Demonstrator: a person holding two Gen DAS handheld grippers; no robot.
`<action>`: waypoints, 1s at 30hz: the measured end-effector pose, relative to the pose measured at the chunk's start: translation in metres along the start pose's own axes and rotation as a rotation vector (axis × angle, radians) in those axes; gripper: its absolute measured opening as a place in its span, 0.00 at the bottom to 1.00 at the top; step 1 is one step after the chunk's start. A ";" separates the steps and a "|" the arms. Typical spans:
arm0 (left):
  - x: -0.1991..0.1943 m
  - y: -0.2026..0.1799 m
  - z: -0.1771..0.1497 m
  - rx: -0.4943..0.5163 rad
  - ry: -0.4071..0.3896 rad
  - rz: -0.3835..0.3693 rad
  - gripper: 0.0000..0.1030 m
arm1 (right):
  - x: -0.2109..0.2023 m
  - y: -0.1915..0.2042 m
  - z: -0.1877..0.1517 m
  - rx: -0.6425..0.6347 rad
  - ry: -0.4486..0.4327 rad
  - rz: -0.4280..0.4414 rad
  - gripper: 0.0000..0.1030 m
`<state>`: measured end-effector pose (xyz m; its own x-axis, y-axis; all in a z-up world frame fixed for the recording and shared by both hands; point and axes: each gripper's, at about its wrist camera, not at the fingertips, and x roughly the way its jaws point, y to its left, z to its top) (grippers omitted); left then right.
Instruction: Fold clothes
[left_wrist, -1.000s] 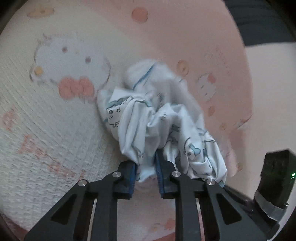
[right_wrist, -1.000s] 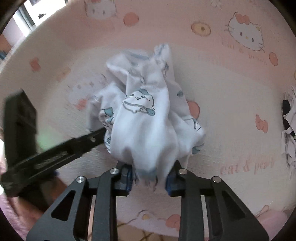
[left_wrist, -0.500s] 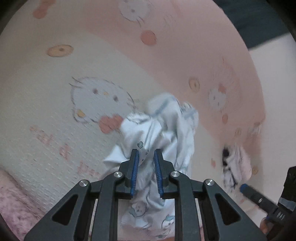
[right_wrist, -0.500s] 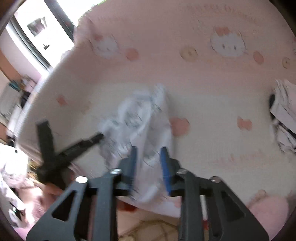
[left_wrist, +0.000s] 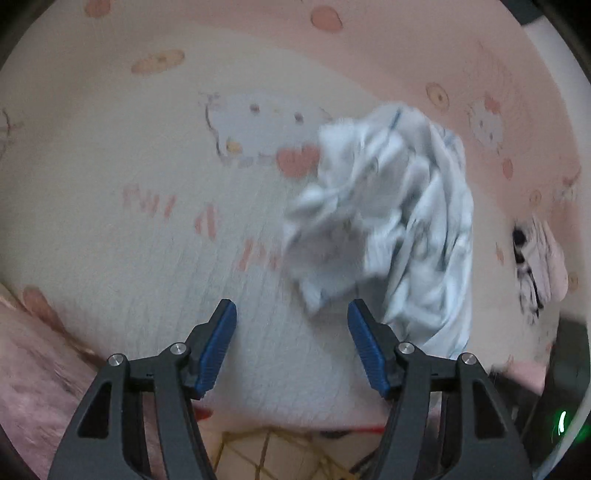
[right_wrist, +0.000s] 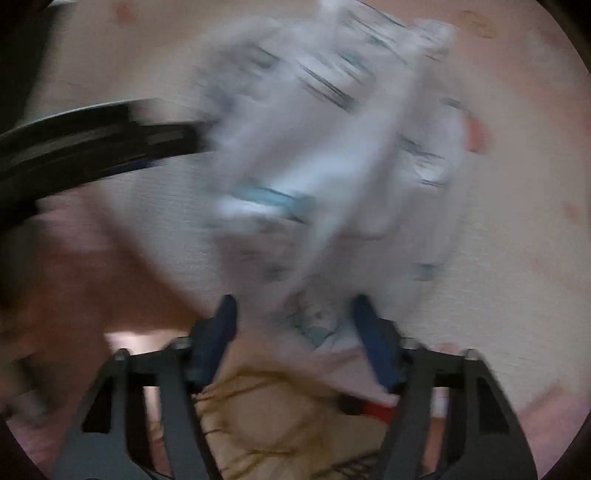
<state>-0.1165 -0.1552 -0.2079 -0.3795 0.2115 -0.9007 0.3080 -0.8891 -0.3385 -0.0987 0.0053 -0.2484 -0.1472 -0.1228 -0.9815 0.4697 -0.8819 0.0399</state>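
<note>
The white printed garment (left_wrist: 388, 221) lies crumpled near the bed's (left_wrist: 110, 229) front edge, evidently dropped for a fresh start. The left gripper (left_wrist: 291, 332) is spreading, empty. The right gripper (right_wrist: 295, 325) is also opening; through the blur, cloth seems to sit loose between its pads.

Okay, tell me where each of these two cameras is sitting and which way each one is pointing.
Left wrist: sits on the left gripper, looking steeply down at the pink cat-print bedspread; its own two blue-padded fingers show, jaws opening with nothing between them, the crumpled white garment just ahead.
Right wrist: sits on the right gripper, looking almost straight down, badly blurred; its fingers show, jaws opening, a bit of cloth between them.
Shared: the same garment and bedspread; the right view also catches the other gripper at left.
</note>
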 end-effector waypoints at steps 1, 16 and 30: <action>0.000 -0.003 -0.003 0.015 0.006 -0.015 0.63 | 0.000 -0.004 0.001 0.029 -0.014 -0.033 0.53; 0.041 -0.104 0.011 0.184 -0.087 -0.084 0.63 | -0.017 -0.035 -0.023 0.252 -0.046 -0.056 0.68; -0.008 0.011 0.014 -0.069 -0.129 -0.117 0.52 | -0.041 0.012 0.052 0.317 -0.306 -0.196 0.62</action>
<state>-0.1218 -0.1722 -0.2003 -0.5237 0.2541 -0.8131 0.3126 -0.8306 -0.4609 -0.1323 -0.0244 -0.1980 -0.4781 -0.0269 -0.8779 0.1263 -0.9913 -0.0384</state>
